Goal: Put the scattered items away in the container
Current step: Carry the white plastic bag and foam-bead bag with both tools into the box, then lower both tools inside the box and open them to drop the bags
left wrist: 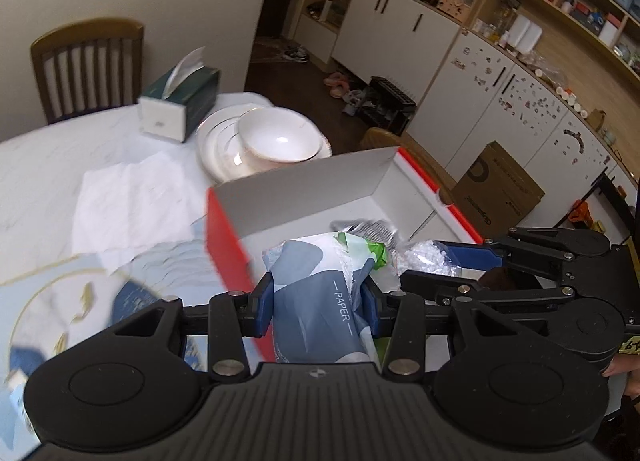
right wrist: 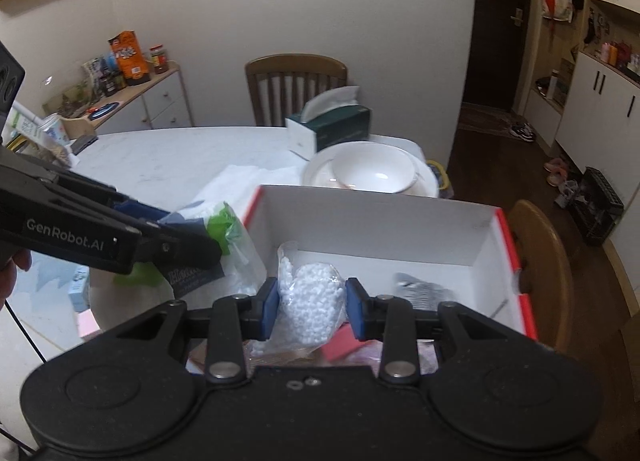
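- The left tongs [left wrist: 318, 303] are closed on a soft paper pack [left wrist: 320, 281] in grey, white and green plastic wrap, holding it at its narrow middle just over the near left corner of the box [left wrist: 304, 189].
- The pack looks light and squashy; the wrap is probably slippery, so a grip across the waist, as here, seems safer than one at the crinkled green end.
- The word "PAPER" runs along the pack's side.
- The right tongs [right wrist: 312, 307] are pinched as tight as they go on a clear bag of small white beads [right wrist: 314, 297], held over the near edge of the box.
- The bag likely weighs very little and shifts shape; thin film could tear or slip, so the bunched upper part looks like the best hold.
- In the right wrist view the body of the left tongs reads "GenRobot.AI".
- Inside the box, at the right, lies a crinkly silvery item [right wrist: 424, 293], too blurred to name.
- The box is white inside with red outer edges and sits on the pale surface [right wrist: 168, 161].
- Left of it lies a sheet of white paper [left wrist: 132, 201].
- Beyond it a white bowl [right wrist: 374, 171] rests on stacked plates [left wrist: 218, 145].
- Farthest is a dark green tissue box [right wrist: 332, 127], before a wooden chair [right wrist: 296, 81].
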